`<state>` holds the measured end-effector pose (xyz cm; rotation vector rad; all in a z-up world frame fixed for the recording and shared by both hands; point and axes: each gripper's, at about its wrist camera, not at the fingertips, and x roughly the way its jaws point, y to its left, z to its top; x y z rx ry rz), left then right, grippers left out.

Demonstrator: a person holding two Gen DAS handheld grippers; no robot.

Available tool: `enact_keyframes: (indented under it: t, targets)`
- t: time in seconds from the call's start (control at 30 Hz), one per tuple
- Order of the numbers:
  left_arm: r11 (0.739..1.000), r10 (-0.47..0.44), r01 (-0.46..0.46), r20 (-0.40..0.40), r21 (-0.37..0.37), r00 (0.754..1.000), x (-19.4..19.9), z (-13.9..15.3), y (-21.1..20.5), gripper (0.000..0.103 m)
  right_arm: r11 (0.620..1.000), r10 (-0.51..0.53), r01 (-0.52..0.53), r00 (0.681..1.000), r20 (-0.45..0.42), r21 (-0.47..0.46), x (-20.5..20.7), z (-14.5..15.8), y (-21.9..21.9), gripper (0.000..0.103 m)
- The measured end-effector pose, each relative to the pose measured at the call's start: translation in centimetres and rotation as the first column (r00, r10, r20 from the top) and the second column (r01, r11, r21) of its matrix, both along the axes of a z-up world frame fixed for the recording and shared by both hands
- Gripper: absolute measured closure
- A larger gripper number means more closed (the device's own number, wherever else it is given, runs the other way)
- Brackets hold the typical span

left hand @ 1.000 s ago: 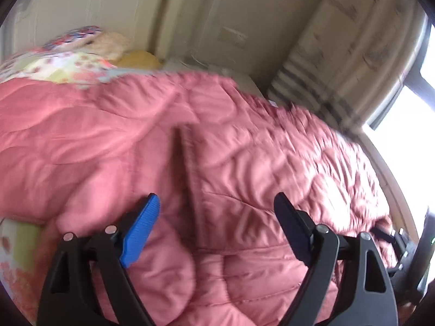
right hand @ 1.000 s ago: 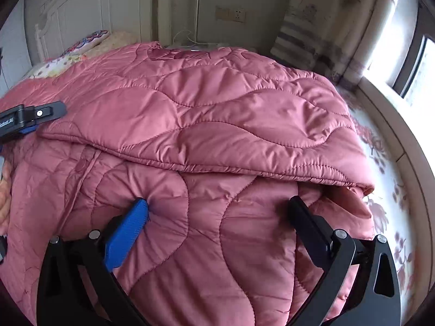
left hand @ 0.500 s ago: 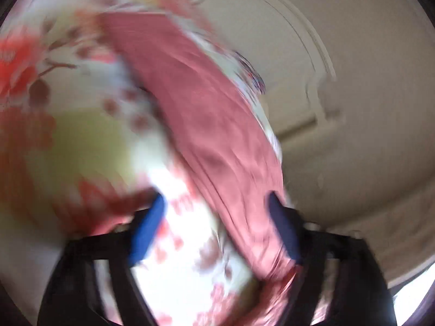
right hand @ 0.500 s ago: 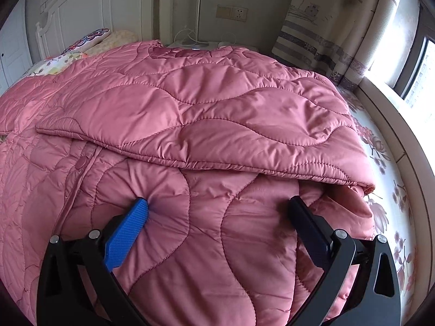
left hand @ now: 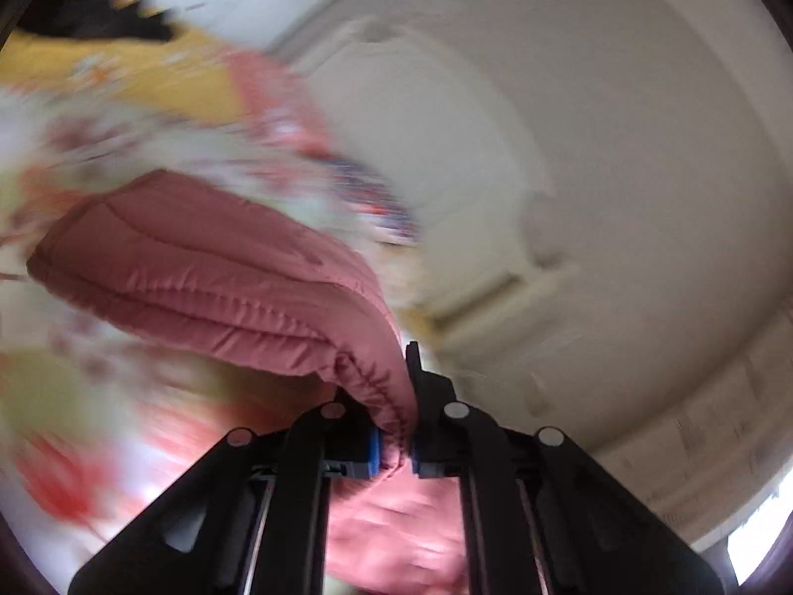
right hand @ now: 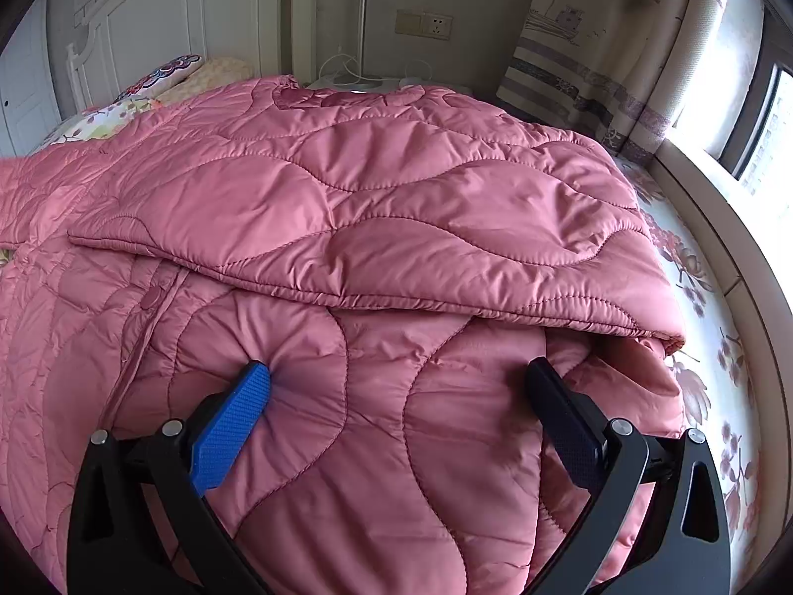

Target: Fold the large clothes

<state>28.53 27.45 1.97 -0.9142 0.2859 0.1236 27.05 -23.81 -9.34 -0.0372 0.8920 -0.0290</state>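
The left wrist view is smeared by motion: flowered bedding (left hand: 99,198) and a pale headboard (left hand: 570,148) show only as blurs. The left gripper (left hand: 396,451) is sharp, its jaws having just closed, now pinching a stitched edge of the pink coat (left hand: 208,272), which rises as a padded flap. In the right wrist view the coat (right hand: 396,208) lies on the bed (right hand: 708,347), quilted in wavy seams, one half folded over the other. The right gripper (right hand: 396,396) has its jaws wide apart, pressing into the lower layer, its edges cut off.
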Motion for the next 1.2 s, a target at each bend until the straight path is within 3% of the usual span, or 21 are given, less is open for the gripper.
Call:
enact_keyframes:
  t: [0.07,0.13,0.2,0.23,0.27,0.3,0.33,0.47,0.5,0.57,0.67,0.7,0.77,0.8,0.87,0.93,1.07,1.13,1.17,1.2]
  targets:
    - [0.985,-0.139,0.133,0.042,0.109,0.989,1.6,3.6,-6.2,0.095,1.0,0.0,0.0,1.0,0.0,0.003,0.0,0.1,0.0,0.004]
    - [0.942,-0.277,0.257,0.063,0.217,0.959,2.1,6.1,-12.5,0.093,1.0,0.003,-0.003,1.0,0.0,0.009,0.0,0.0,-0.1,0.004]
    - [0.853,-0.454,0.413,0.064,0.319,0.889,2.3,7.5,-19.9,0.087,1.0,0.006,-0.006,1.0,-0.001,0.016,-0.1,0.0,-0.2,0.004]
    - [0.796,-0.544,0.497,0.051,0.345,0.837,2.3,7.5,-23.4,0.071,1.0,0.007,-0.007,1.0,-0.002,0.019,-0.1,0.0,-0.2,0.004]
    - [0.751,-0.607,0.558,0.035,0.352,0.794,2.2,7.2,-25.8,0.042,1.0,0.008,-0.008,1.0,-0.003,0.021,-0.1,0.0,-0.2,0.004]
    - [0.681,-0.687,0.641,0.004,0.354,0.727,2.2,6.8,-29.2,0.027,1.0,0.009,-0.009,1.0,-0.003,0.024,-0.1,0.0,-0.2,0.004]
    - [0.639,-0.724,0.68,-0.015,0.36,0.689,1.8,6.2,-31.5,0.014,1.0,0.011,-0.011,1.0,-0.004,0.025,-0.1,0.0,-0.3,0.004]
    - [0.548,-0.791,0.731,-0.032,0.408,0.611,-0.5,4.4,-35.0,0.012,0.999,0.017,-0.017,1.0,-0.004,0.035,-0.3,0.0,-0.4,0.004]
    - [0.54,-0.794,0.731,-0.034,0.417,0.607,-0.9,4.2,-34.7,0.012,0.999,0.018,-0.018,1.0,-0.003,0.039,-0.4,-0.1,-0.5,0.004]
    - [0.559,-0.765,0.699,-0.047,0.446,0.642,-1.8,3.7,-32.7,0.011,0.999,0.019,-0.019,1.0,-0.004,0.044,-0.4,-0.1,-0.5,0.004]
    - [0.653,-0.649,0.595,-0.059,0.468,0.759,-2.0,2.7,-26.9,0.009,0.999,0.021,-0.02,1.0,-0.004,0.044,-0.4,-0.1,-0.6,0.004]
    - [0.716,-0.56,0.529,-0.079,0.455,0.825,-2.0,1.6,-24.0,0.009,0.999,0.02,-0.02,1.0,-0.004,0.044,-0.4,-0.1,-0.6,0.004]
    - [0.809,-0.401,0.419,-0.135,0.413,0.906,-1.9,-0.6,-18.9,0.009,0.999,0.02,-0.02,1.0,-0.004,0.044,-0.4,-0.1,-0.5,0.004]
    - [0.843,-0.33,0.37,-0.169,0.39,0.929,-1.5,-1.9,-17.0,0.009,0.999,0.02,-0.02,1.0,-0.004,0.044,-0.4,-0.1,-0.5,0.004]
    - [0.884,-0.244,0.31,-0.22,0.35,0.944,-1.3,-4.3,-14.2,0.01,0.999,0.02,-0.02,1.0,-0.003,0.044,-0.4,0.0,-0.5,0.004]
    - [0.903,-0.202,0.289,-0.277,0.319,0.939,-1.0,-7.2,-12.7,0.01,0.998,0.018,-0.019,1.0,0.01,0.059,-0.6,0.2,-0.7,0.004]
    - [0.878,-0.22,0.332,-0.323,0.346,0.92,0.1,-8.9,-13.2,0.01,0.97,0.052,-0.079,0.991,0.122,0.228,-2.3,1.8,-2.2,0.005]
    - [0.859,-0.221,0.337,-0.315,0.386,0.923,0.1,-9.1,-13.6,0.01,0.909,0.059,-0.147,0.971,0.231,0.39,-3.6,3.3,-3.7,0.009]
    - [0.852,-0.222,0.342,-0.319,0.395,0.921,0.1,-9.0,-14.0,0.009,0.868,0.052,-0.178,0.961,0.272,0.464,-4.0,4.0,-4.5,0.017]
    - [0.842,-0.232,0.359,-0.331,0.402,0.915,0.0,-9.1,-14.5,0.009,0.85,0.042,-0.18,0.96,0.277,0.495,-3.9,4.3,-4.8,0.02]
